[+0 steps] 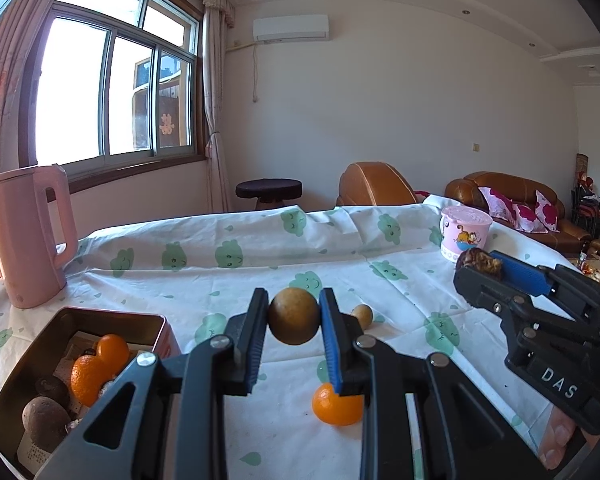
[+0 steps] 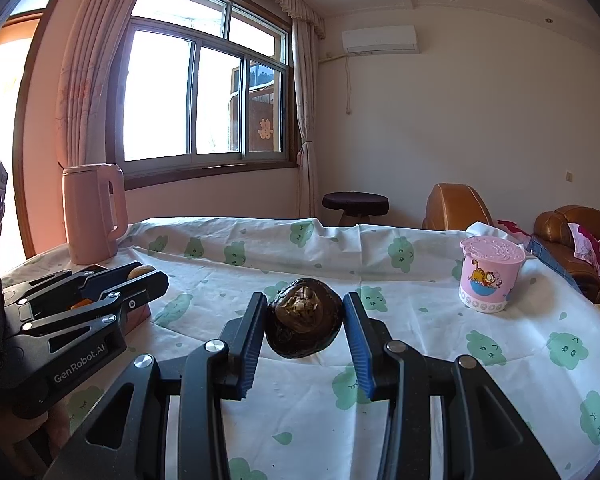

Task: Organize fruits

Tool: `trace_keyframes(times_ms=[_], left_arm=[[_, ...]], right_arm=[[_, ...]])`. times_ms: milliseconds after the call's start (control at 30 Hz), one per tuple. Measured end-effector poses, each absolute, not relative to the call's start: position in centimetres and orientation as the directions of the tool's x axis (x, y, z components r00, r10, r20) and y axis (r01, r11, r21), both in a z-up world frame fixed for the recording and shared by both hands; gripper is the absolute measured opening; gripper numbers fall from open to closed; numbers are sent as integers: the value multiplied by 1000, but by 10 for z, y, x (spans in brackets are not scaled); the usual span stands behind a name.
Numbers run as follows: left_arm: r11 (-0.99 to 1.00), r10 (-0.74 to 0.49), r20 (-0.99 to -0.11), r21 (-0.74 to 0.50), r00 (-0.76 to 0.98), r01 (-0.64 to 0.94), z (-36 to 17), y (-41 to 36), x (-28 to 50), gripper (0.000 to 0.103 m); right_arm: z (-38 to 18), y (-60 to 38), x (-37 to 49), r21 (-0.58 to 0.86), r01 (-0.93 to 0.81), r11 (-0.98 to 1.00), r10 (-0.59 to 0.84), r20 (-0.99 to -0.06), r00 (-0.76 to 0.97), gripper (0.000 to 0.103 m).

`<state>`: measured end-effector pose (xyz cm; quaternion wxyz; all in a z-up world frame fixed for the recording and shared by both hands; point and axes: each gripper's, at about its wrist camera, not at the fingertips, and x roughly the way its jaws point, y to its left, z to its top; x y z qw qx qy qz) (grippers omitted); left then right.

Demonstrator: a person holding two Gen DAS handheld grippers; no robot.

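While both hands hover over the table [image 1: 260, 248], left gripper [image 1: 293, 320] fingers clamp a round brown fruit [image 1: 293, 316], tin box [image 1: 40, 360] lower-left of it, nearer this hand; right gripper [image 2: 304, 324] fingers pinch a dark wrinkled fruit [image 2: 304, 322], farther from the box.

Three oranges [image 1: 337, 405], two round tan fruits [image 1: 294, 317], three dark brown fruits [image 2: 303, 323], one tin box [image 1: 28, 364], one pink kettle [image 1: 30, 236], one pink cup [image 1: 464, 236]
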<state>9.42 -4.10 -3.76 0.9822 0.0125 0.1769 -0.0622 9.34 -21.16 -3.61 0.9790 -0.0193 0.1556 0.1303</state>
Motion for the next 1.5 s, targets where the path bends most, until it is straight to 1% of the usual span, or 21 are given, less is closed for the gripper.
trace_keyframes(times_ms=[433, 600, 900, 1233, 1500], left_arm=[[992, -110, -347, 24, 931, 126, -37, -36, 80, 27], [995, -83, -353, 23, 932, 97, -37, -23, 77, 27], [999, -33, -379, -19, 925, 28, -37, 15, 73, 27], [998, 12, -364, -50, 931, -32, -27, 51, 54, 27], [997, 47, -371, -42, 927, -68, -25, 69, 40, 27]], right_arm=[[-37, -200, 99, -5, -271, 963, 253, -339, 906, 42], [-38, -179, 102, -24, -308, 951, 281, -350, 894, 42], [-39, -140, 103, -45, -380, 924, 340, -362, 868, 42], [-40, -108, 97, -49, -442, 896, 396, -365, 842, 42], [-37, -89, 85, -45, -491, 870, 444, -360, 821, 42]])
